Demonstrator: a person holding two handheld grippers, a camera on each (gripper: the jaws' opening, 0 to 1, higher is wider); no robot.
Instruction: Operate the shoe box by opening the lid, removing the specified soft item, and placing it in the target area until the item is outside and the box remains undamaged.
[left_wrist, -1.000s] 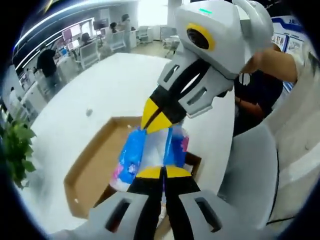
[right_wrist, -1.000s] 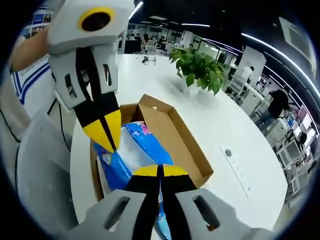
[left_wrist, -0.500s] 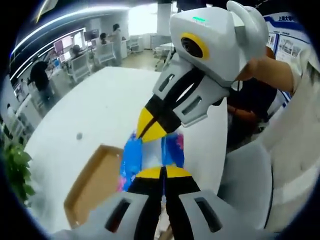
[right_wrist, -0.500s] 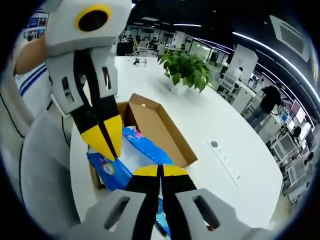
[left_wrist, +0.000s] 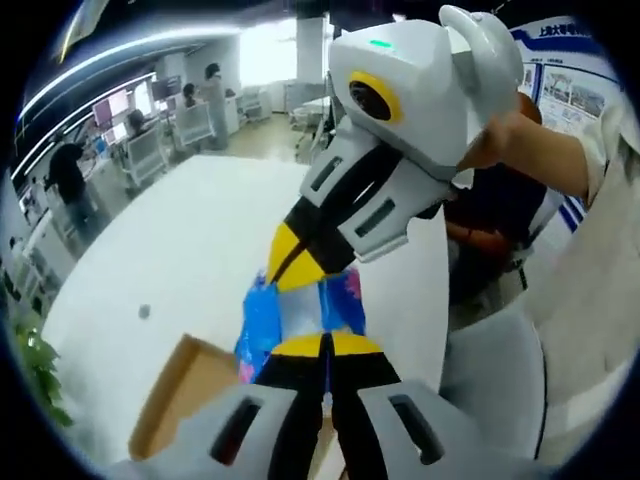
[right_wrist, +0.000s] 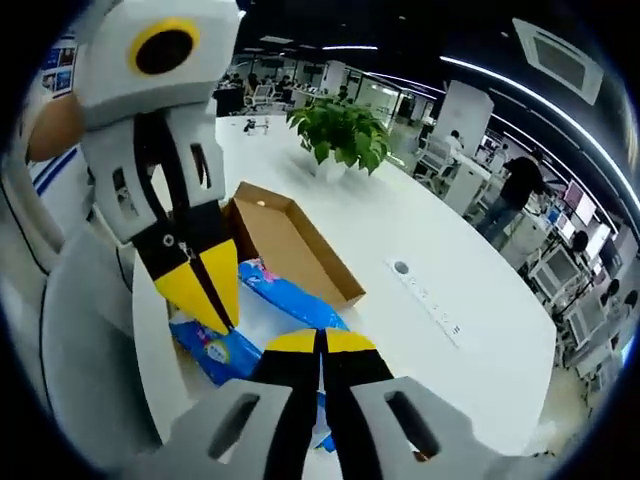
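Gripping from both ends, the two grippers held a soft blue plastic pack (right_wrist: 262, 325) up off the box. In the right gripper view the right gripper (right_wrist: 320, 343) had its yellow-tipped black jaws pressed tight together on the near edge of the pack, while the left gripper (right_wrist: 207, 300) came down from the upper left, its pointed yellow jaws closed on the pack's far side. The pack looked crinkly and glossy, blue at the ends with a paler clear middle and small pink printing, sagging a little between the two holds.

Behind it lay the shoe box (right_wrist: 290, 243), plain brown cardboard, a shallow open rectangle with raw matte walls, resting on the smooth white table (right_wrist: 440, 260). The pack hung in front of the box's near end and above it. A leafy green plant (right_wrist: 340, 130) stood on the table beyond the box, and a small round fitting (right_wrist: 400, 267) was set in the tabletop to the box's right.

In the left gripper view the left gripper (left_wrist: 324, 345) was clamped shut on the pack (left_wrist: 300, 310), and the right gripper (left_wrist: 292, 262), grey-shelled and chunky, pinched the pack's top edge from above. A corner of the box (left_wrist: 178, 395) showed low at the left, below the pack. A hand (left_wrist: 510, 140) held the right gripper's body, and a grey chair back (left_wrist: 495, 400) curved at the lower right
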